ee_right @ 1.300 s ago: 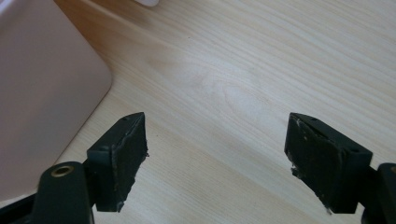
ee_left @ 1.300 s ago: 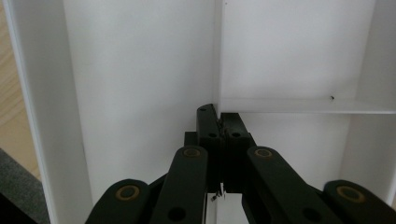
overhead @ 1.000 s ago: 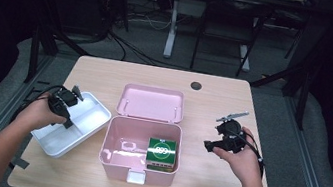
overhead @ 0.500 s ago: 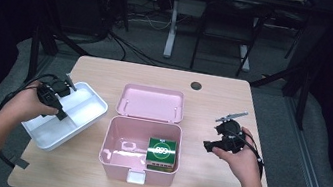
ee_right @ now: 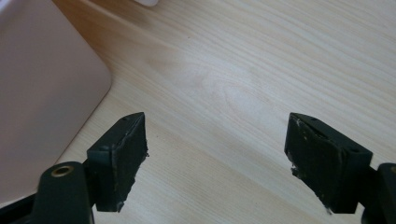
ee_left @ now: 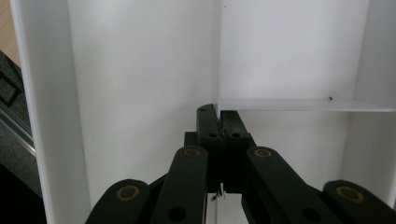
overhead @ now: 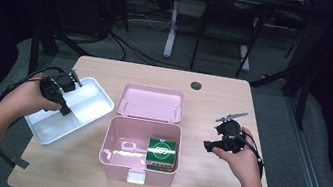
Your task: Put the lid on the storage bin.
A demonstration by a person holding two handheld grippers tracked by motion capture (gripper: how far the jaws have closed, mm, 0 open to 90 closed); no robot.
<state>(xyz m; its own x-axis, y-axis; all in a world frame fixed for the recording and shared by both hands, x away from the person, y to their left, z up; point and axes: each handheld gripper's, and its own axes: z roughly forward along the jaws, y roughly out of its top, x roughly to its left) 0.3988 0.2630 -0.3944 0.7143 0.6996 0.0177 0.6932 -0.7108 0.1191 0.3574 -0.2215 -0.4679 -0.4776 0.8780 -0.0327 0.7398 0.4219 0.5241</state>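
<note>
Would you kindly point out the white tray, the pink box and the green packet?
white tray (overhead: 49, 136), high view, near rim.
pink box (overhead: 114, 145), high view, bare floor.
green packet (overhead: 162, 150), high view, top face.

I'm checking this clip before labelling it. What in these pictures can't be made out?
- Text on the green box in the pink box: too small and blurred in the high view.
- Contact of the left gripper with the white tray's divider: the shut jaws cover the spot in the left gripper view.
- Small dark round thing on the table: too small to identify.
- Pink lid: cut off by the right gripper view's edge.
</note>
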